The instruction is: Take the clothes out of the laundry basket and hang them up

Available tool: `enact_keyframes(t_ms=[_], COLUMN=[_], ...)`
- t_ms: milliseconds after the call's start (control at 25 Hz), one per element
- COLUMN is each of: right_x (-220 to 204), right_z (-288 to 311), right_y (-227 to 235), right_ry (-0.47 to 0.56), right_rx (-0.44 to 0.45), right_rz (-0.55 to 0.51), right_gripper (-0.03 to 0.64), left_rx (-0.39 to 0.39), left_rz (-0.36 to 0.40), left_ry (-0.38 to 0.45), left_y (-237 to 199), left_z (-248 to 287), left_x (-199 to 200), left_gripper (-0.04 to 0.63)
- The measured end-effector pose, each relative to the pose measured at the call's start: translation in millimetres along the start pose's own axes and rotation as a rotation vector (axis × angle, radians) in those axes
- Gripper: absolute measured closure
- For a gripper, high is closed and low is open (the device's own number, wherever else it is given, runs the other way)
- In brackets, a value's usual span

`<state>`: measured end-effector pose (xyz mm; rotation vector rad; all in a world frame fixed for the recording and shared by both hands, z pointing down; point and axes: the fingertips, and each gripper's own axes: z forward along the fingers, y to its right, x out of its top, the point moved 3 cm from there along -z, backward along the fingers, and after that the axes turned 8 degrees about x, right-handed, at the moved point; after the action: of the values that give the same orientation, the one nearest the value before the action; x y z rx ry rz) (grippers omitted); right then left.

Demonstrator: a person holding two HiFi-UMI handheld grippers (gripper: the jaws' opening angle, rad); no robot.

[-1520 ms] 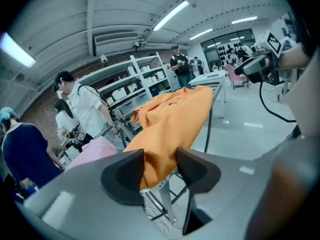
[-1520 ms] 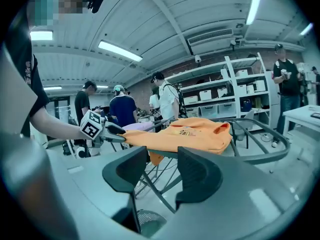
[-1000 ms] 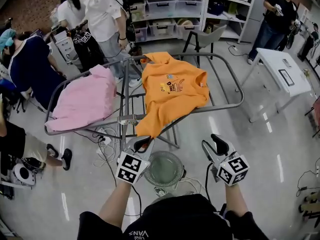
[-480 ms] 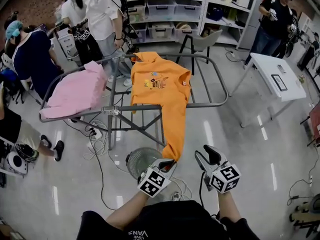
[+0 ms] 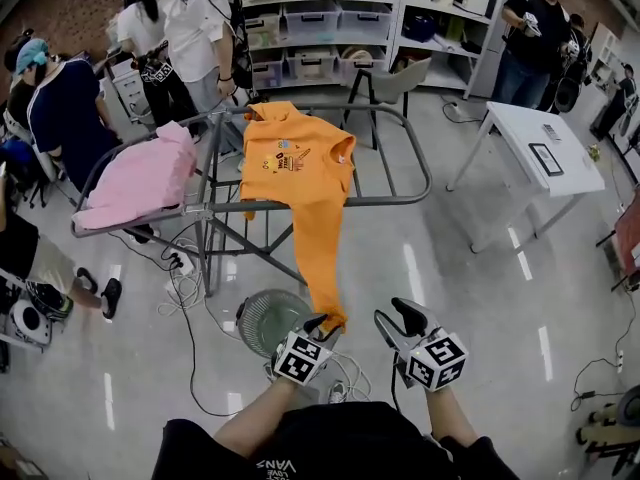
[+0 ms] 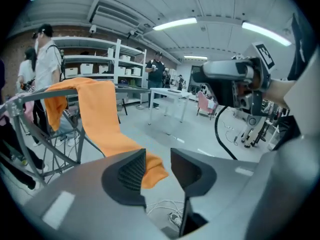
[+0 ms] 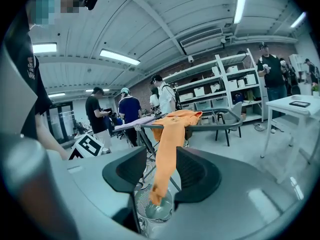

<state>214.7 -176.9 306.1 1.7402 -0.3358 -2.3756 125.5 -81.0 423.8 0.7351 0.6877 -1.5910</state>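
An orange T-shirt (image 5: 295, 158) lies over the grey drying rack (image 5: 415, 163), and one long end hangs off the front rail down to my left gripper (image 5: 322, 321). In the left gripper view that gripper (image 6: 157, 166) has its jaws opening. The shirt's end (image 6: 150, 166) lies loose beside the left pad, with a gap showing between the pads. My right gripper (image 5: 395, 313) is just to the right, open with nothing between its jaws (image 7: 161, 171); the hanging shirt (image 7: 167, 144) shows beyond them. The round mesh laundry basket (image 5: 262, 318) stands on the floor under my left hand.
A pink garment (image 5: 140, 178) hangs on the rack's left wing. Cables (image 5: 190, 278) trail over the floor by the rack's legs. A white table (image 5: 535, 148) stands at the right, shelves (image 5: 340, 18) at the back. Several people stand or sit at the left and rear.
Both grippers drew back from the rack, the left one pulling the shirt's end down and toward me. The left jaws, shut on that end before, have now parted.
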Motion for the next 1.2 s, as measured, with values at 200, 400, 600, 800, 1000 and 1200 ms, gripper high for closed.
enact_keyframes(t_ms=[200,400,600,800,1000,1200], right_x=[-3.4,0.8,16.0,33.2,42.7,51.9], right_z=[-9.0,-11.1,-4.0,0.0,9.8,13.3], right_y=[-0.3,5.0,-1.4,-11.6,-22.2,-30.5], right_ry=[-0.005,0.029,0.072,0.113,0.136,0.166], right_rx=[0.007,-0.004,-0.017,-0.017,-0.037,-0.112], right_rz=[-0.009,0.007,-0.013,-0.031,-0.047,-0.058], right_gripper=[0.428,0.428,0.433,0.439,0.453,0.562], left_rx=[0.087,0.200,0.284,0.306,0.282,0.245], left_rz=[-0.052,-0.055,-0.033,-0.011,0.035,0.069], left_ry=[0.061,0.187,0.330,0.435,0.451,0.456], left_y=[-19.1,-43.9,-62.6,-69.8,-72.7,-79.3], left_z=[-11.4,-45.5,-90.3,-125.3,-141.9,-144.9], left_x=[5.3,37.4,73.9,102.4,107.6,104.7], left_gripper=[0.441,0.440,0.442,0.442,0.445,0.513])
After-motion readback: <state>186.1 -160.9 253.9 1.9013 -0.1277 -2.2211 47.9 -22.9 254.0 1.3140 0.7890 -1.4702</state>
